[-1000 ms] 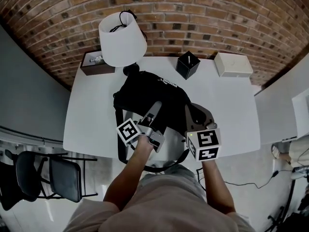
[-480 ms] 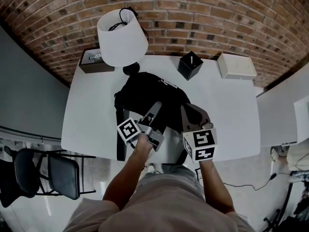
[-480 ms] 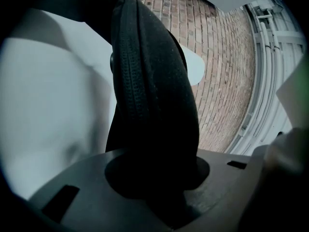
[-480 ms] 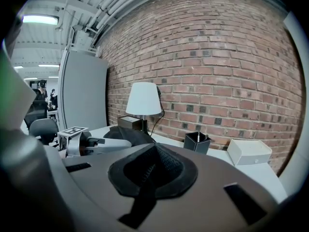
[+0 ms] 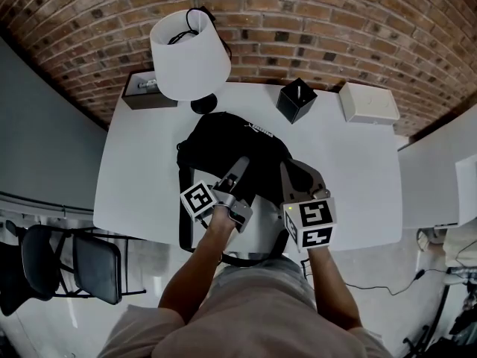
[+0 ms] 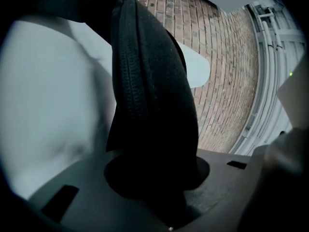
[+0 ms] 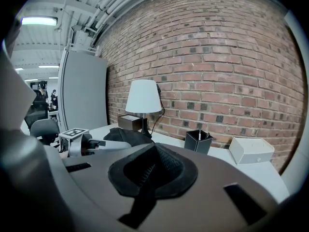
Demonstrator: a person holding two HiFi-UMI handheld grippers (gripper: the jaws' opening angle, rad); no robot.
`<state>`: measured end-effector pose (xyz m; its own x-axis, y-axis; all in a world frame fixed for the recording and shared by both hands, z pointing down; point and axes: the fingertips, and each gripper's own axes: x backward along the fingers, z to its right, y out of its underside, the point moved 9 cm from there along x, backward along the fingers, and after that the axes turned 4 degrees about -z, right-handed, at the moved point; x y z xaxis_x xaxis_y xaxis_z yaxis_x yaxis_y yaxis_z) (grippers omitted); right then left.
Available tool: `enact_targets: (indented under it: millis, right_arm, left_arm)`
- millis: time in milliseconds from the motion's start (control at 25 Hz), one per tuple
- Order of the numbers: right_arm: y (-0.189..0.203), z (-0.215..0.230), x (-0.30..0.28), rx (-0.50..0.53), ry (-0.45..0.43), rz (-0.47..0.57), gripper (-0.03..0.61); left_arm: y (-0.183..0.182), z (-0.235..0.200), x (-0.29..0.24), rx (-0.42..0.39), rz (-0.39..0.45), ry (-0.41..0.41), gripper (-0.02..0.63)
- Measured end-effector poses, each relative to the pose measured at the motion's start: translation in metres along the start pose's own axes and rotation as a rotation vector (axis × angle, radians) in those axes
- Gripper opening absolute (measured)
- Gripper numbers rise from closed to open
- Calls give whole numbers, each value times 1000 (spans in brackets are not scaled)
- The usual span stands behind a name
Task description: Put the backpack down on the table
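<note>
Left gripper (image 5: 240,166): clamped on black padded zippered fold (image 6: 149,95) of black fabric backpack (image 5: 223,144). Right gripper (image 5: 302,176): pinching black mesh strap (image 7: 153,170). Backpack body lies on white table (image 5: 141,170), just in front of white-shaded lamp (image 5: 188,51), same spot as second ago. Loose strap loop (image 5: 246,259) hangs off table edge farthest from lamp. I judge bag landed; my next step is release.
</note>
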<state>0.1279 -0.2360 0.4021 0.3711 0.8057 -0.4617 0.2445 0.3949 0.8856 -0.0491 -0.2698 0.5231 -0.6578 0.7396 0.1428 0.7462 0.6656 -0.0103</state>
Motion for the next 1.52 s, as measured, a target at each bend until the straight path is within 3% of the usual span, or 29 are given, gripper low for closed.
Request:
enact_targets:
  millis: [1280,1520]
  right_arm:
    - [4,-27,2,18,-19,-23,0]
    - [4,-35,4,16,-15,-27,0]
  left_arm:
    - [-4,-23,28,29,22,-27,129]
    - [-6,-30,36,20,5,-89,140]
